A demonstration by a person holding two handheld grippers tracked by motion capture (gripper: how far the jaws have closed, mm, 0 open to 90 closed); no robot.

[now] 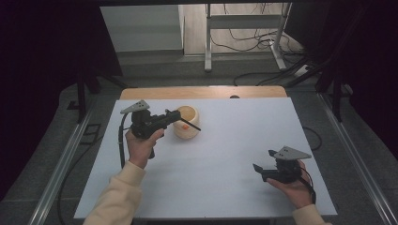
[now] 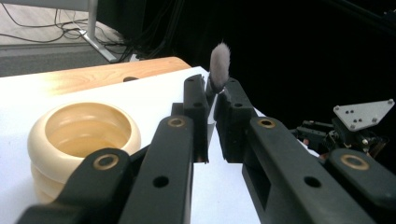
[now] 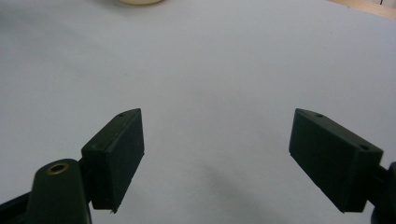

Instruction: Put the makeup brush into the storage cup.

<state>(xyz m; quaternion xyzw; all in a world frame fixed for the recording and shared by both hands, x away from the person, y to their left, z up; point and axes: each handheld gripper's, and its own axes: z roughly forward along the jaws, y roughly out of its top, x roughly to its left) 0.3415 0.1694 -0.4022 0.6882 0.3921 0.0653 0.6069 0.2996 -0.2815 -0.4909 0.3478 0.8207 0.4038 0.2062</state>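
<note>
My left gripper (image 1: 176, 116) is at the table's back left, beside a cream ribbed wooden bowl (image 1: 189, 134). It is shut on a thin dark brush (image 1: 193, 126) whose handle reaches out across the bowl's front rim. In the left gripper view the jaws (image 2: 211, 88) pinch the brush, and its grey fluffy tip (image 2: 219, 59) pokes up above them. The bowl (image 2: 81, 130) lies low and left of the jaws, and I see nothing inside it. My right gripper (image 1: 264, 160) rests in a hand near the front right, open, with only white surface between its jaws (image 3: 215, 140).
A white sheet (image 1: 216, 150) covers the table, and a wooden strip (image 1: 202, 92) shows along its far edge. The bowl's rim (image 3: 138, 2) peeks in at the top of the right gripper view. Beyond the table are metal stand legs (image 1: 208, 42) and floor cables (image 1: 253, 42).
</note>
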